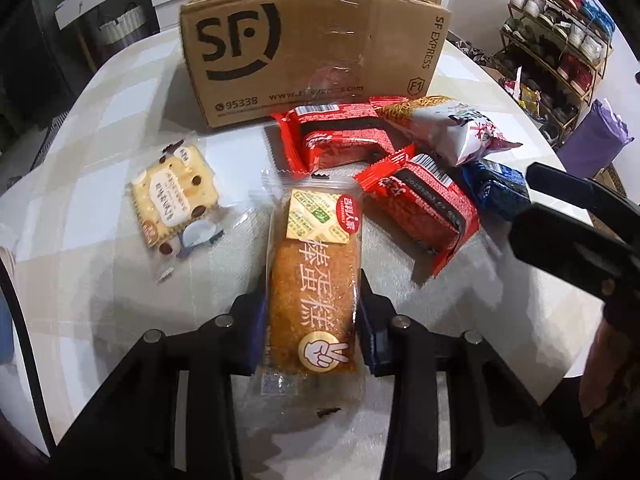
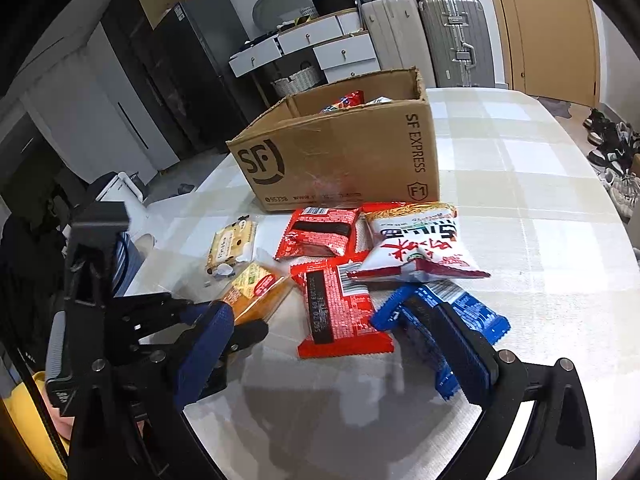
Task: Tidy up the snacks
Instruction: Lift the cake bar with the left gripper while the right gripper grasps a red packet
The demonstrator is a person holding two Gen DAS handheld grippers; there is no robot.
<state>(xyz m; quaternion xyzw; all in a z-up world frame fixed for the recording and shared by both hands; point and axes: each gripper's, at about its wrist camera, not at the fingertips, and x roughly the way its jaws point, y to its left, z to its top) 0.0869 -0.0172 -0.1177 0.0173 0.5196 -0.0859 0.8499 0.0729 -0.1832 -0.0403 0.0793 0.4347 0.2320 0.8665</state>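
A clear-wrapped orange egg cake (image 1: 316, 292) lies lengthwise on the checked tablecloth, and my left gripper (image 1: 312, 320) is shut on its sides. The right wrist view shows the same cake (image 2: 256, 288) gripped at the lower left. My right gripper (image 2: 332, 312) is open over the spread of snacks, with nothing between its pads. Its right finger covers part of a blue packet (image 2: 476, 308). Two red packets (image 1: 336, 136) (image 1: 424, 208), a white noodle bag (image 1: 460, 128) and a cracker packet (image 1: 174, 196) lie in front of the open SF cardboard box (image 1: 312, 52).
The box (image 2: 340, 160) holds a few snacks (image 2: 348, 100) inside. The table's rounded edge (image 2: 624, 240) curves off to the right, with shoes on the floor beyond. A shoe rack (image 1: 560, 48) stands right of the table; drawers and suitcases (image 2: 452, 36) stand behind the box.
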